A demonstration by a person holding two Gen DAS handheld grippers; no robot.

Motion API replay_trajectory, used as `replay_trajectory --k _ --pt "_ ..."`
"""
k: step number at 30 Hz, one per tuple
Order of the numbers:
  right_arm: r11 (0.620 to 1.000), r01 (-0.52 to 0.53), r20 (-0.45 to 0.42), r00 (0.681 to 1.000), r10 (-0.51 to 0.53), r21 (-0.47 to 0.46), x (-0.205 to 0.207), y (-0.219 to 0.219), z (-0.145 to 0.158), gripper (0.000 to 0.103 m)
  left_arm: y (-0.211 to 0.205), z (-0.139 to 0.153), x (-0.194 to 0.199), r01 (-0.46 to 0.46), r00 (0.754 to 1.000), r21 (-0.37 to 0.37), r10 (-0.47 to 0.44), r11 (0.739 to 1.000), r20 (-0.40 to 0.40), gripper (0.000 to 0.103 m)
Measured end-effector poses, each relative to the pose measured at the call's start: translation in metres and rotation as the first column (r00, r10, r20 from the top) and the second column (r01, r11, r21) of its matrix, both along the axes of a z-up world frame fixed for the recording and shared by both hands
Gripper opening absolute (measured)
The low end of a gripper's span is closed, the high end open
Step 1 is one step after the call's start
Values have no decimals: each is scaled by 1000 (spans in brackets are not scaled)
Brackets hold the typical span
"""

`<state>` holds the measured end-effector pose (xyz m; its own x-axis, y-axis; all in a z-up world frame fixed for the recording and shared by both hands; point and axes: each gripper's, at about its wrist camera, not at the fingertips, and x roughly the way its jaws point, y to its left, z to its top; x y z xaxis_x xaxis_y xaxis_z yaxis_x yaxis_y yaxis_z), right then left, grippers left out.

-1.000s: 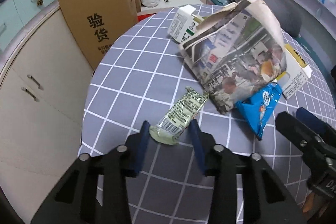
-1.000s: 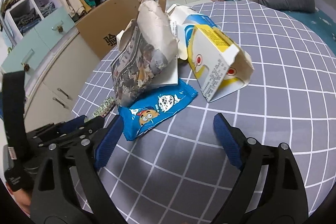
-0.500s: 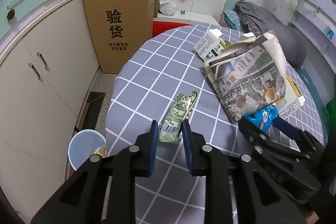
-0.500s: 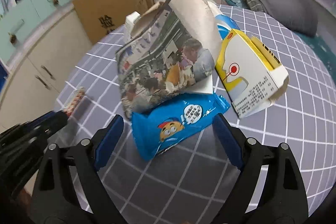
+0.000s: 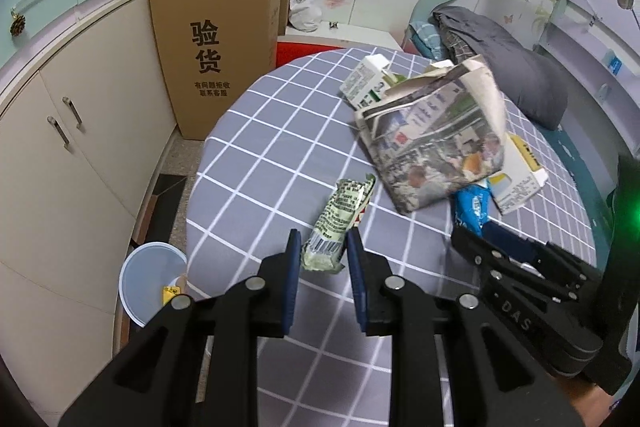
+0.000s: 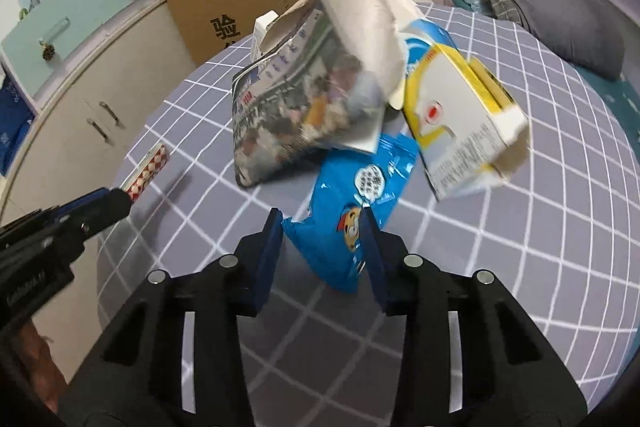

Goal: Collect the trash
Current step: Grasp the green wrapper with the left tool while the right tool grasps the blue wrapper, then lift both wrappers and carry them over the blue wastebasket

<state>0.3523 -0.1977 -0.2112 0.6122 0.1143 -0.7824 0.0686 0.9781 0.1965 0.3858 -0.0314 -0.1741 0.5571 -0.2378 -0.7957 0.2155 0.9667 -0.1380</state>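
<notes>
- Counting trash on the checked table point(image 5: 256, 163), we find five pieces: two wrappers, two cartons, one folded newspaper point(image 5: 436, 143).
- Our left gripper point(image 5: 320, 251) pinches the green wrapper point(image 5: 340, 219) at lower centre.
- Our right gripper point(image 6: 320, 227), its jaws having just been closing, clamps the blue wrapper point(image 6: 352, 203).
- We see the white-green carton point(image 5: 364, 83) half hidden behind the newspaper, and the yellow carton point(image 6: 460, 115) tilted beside it.
- One bin point(image 5: 148, 279) sits lower left, its rim partly hidden by the table and gripper.

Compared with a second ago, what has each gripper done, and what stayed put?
The left gripper closed on the green wrapper and lifted it. The right gripper has just been closing around the blue snack bag. Newspaper and cartons remain on the table.
</notes>
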Motion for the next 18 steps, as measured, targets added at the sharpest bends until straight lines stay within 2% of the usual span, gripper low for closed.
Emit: replay_trajectory --k 13,18 --pt "988 -49 -3 999 50 146 -43 -17 6 30 -14 8 -33 10 1000 -23 -10 1000 -5 23" --pt "974 -115 0 993 118 197 -56 -2 9 27 -12 6 -40 -10 1000 -25 10 1000 -18 23"
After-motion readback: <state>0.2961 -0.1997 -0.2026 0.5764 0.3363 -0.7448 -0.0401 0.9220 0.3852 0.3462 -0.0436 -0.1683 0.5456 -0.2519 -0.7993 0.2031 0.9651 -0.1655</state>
